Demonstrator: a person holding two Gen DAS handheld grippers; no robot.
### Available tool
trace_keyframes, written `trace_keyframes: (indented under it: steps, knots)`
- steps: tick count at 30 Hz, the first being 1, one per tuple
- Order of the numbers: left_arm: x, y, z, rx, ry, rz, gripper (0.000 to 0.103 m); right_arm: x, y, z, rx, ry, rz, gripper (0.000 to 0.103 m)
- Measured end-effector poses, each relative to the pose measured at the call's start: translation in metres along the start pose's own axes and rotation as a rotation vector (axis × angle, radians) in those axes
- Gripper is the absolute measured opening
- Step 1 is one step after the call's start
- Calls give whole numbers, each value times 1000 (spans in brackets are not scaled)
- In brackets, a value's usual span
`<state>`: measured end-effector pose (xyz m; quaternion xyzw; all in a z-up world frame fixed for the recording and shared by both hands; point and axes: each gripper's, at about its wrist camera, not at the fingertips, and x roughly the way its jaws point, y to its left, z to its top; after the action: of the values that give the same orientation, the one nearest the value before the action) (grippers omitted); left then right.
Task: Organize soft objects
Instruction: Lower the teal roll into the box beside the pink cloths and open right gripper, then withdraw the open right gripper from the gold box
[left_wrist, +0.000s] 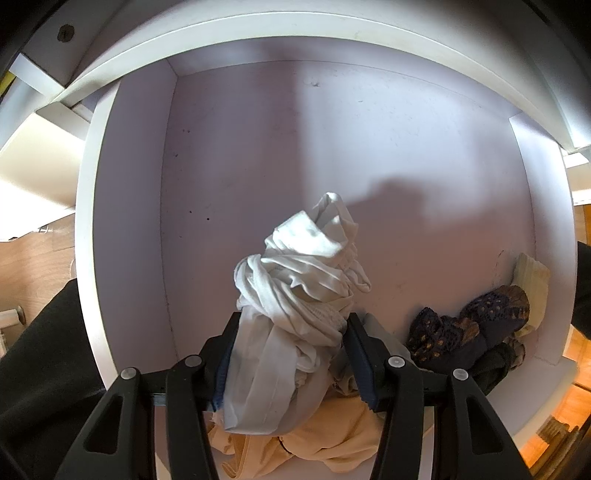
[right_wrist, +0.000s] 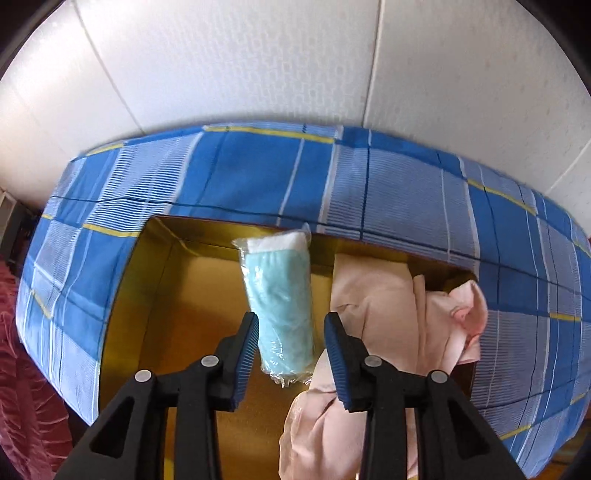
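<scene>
The left hand-held gripper (left_wrist: 291, 321) clamps a twisted white garment (left_wrist: 303, 273) over the white drawer (left_wrist: 88, 221). The right hand-held gripper (right_wrist: 291, 325) stands parted, pads clear of the wrapped turquoise cloth roll (right_wrist: 282, 302) lying in the yellow box (right_wrist: 147, 295) beside pink clothing (right_wrist: 388, 306).

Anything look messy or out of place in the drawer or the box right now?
Mostly the drawer: dark lace garments and a cream sock sit bunched in one corner, and the left gripper holds a twisted white garment. In the yellow box, the bagged teal cloth lies askew.
</scene>
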<state>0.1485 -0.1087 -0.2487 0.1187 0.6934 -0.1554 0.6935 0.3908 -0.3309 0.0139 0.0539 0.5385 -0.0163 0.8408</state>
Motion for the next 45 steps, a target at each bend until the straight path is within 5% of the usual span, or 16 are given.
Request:
trace_keyframes:
  steps: [8, 16, 24, 38, 45]
  knots:
    - [0, 1, 1, -15, 4, -11, 54, 4, 21, 5, -88, -72, 17, 28]
    - [4, 4, 0, -12, 3, -16, 54, 37, 21, 6, -63, 10, -54, 24]
    - [0, -1, 1, 3, 2, 7, 54, -7, 13, -5, -89, -72, 85, 24]
    - [-1, -2, 2, 1, -1, 9, 53, -101, -10, -124, -298, -124, 359, 24]
    - [0, 1, -2, -8, -5, 11, 53, -111, -25, -204, -420, -100, 338, 24]
